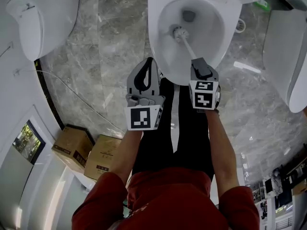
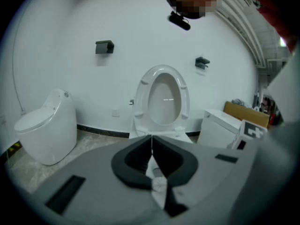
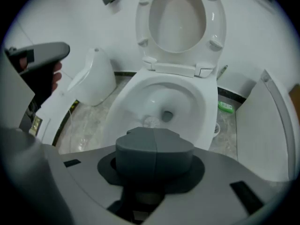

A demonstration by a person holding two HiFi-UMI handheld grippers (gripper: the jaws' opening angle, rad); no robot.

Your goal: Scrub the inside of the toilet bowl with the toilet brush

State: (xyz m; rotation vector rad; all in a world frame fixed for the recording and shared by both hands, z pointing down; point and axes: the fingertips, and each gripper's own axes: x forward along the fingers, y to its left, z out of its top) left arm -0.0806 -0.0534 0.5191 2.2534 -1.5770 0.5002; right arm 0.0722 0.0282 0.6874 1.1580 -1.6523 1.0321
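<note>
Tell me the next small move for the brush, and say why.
Probably sweep the bristles sideways and up the wall. The right gripper is shut on the toilet brush, whose head sits low in the toilet bowl beside the drain hole, so the higher walls seem next. The left gripper, shut and empty, hangs at the near rim, clear of the brush.

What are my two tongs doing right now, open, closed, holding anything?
Left tongs: closed, holding nothing.
Right tongs: closed on the toilet brush handle, with the brush head down in the toilet bowl.
</note>
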